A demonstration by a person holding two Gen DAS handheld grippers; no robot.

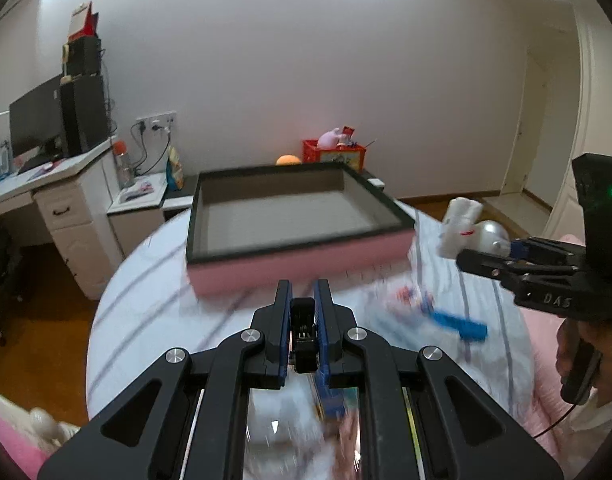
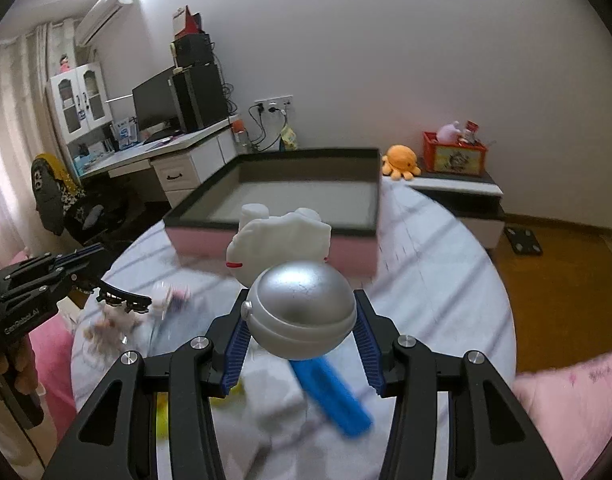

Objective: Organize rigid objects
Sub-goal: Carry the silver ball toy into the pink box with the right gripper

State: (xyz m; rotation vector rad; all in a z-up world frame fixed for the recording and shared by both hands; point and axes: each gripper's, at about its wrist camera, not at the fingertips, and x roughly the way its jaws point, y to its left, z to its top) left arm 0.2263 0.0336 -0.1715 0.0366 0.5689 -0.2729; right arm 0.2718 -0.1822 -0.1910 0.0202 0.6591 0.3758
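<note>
My right gripper (image 2: 301, 320) is shut on a silver-domed white cat figure (image 2: 289, 264) and holds it above the striped round table (image 2: 438, 288), short of the pink box (image 2: 350, 254) with a black rim. From the left wrist view the figure (image 1: 470, 230) hangs right of the box (image 1: 306, 264). My left gripper (image 1: 303, 304) is shut on a small black clip (image 1: 303, 332) and hovers above the table in front of the box. From the right wrist view the clip (image 2: 123, 300) sticks out of the left gripper (image 2: 85, 276). A blue bar (image 1: 460, 324) lies on the table.
Small blurred toys (image 2: 165, 300) and a white block (image 2: 273, 396) lie on the table near me. A desk with a monitor (image 1: 37, 120) stands at the left. A red crate (image 2: 454, 154) and an orange plush (image 2: 402, 160) sit on a low cabinet behind the table.
</note>
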